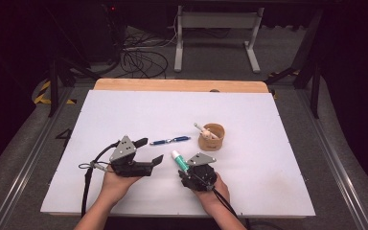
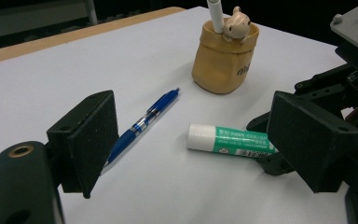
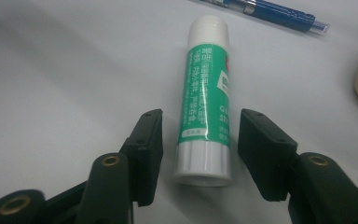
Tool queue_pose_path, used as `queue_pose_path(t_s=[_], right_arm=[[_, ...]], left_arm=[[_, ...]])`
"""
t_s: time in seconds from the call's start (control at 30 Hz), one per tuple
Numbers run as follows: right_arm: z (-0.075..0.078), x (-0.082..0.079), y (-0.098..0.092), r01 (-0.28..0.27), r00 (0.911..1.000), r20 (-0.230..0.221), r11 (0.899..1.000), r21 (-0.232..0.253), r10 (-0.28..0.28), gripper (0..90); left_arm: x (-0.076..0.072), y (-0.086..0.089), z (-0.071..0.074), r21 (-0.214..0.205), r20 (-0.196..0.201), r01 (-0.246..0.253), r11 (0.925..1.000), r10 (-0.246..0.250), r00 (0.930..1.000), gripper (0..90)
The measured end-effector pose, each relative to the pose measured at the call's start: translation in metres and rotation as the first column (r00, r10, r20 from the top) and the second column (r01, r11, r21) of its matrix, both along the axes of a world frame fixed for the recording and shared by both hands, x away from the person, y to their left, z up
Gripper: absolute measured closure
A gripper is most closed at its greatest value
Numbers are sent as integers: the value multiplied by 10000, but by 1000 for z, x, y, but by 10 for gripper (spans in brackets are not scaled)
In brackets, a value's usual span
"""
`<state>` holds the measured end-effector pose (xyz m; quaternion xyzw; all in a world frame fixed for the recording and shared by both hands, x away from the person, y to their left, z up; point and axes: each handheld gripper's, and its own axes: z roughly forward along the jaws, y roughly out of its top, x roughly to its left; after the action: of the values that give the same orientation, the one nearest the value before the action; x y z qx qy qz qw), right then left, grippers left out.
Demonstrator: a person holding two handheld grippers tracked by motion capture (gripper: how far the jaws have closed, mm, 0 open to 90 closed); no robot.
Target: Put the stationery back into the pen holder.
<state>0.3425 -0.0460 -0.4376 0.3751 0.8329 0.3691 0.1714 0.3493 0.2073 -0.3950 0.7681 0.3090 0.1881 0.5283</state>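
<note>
Lying flat on the white tabletop (image 1: 124,110), toward its near edge and right of centre, the green glue stick (image 3: 206,100) is the item in hand. Its white cap points toward the far edge; its white base points toward the person.

Largest to smallest:

1. Tabletop: white sheet with a bare wooden strip (image 1: 182,85) along the far edge.
2. Left gripper (image 1: 148,151): held near the near edge, left of centre. Its jaws stand wide apart with nothing between them. In the left gripper view the glue stick lies on the sheet beyond and between the jaws, well apart from both pads.
3. Right gripper (image 3: 198,154): held near the near edge, right of centre. Its jaws straddle the base end of the glue stick, one on each side. A narrow gap shows between each pad and the tube; the pads do not press on it. The jaws are open, partly drawn in.
4. Tan pen holder (image 1: 212,137): upright, beyond the right gripper, carrying a white pen (image 2: 215,16) and a small animal figure (image 2: 237,23) on its rim.
5. Blue ballpoint pen (image 1: 170,140): flat on the sheet, just beyond the glue stick's cap, between the two grippers and the pen holder.
</note>
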Motion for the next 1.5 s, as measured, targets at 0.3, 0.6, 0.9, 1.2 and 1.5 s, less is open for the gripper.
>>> queue_pose_path(t_s=[0.3,0.6,0.9,1.2,1.5], right_arm=[[1,1,-2,-47,10000,11,10000,5,47,651],[4,0,-6,-207,9995,244,9954,932,186,665],[17,-9,-9,-873,9891,1357,9688,2320,566,666],[23,-18,-7,-1874,9615,2457,9479,2576,1234,666],[24,-23,-4,-2325,9354,3208,9420,2422,1484,666]], left_arm=[[1,0,-2,-37,-226,-199,9998,198,9995,184],[0,-4,-5,-42,-434,135,9999,-136,9990,189],[4,-6,-9,-147,-748,330,9993,-340,9966,189],[5,-8,-12,-327,-1033,514,9981,-545,9932,204],[6,-7,-13,-853,-1390,851,9927,-965,9856,220]])
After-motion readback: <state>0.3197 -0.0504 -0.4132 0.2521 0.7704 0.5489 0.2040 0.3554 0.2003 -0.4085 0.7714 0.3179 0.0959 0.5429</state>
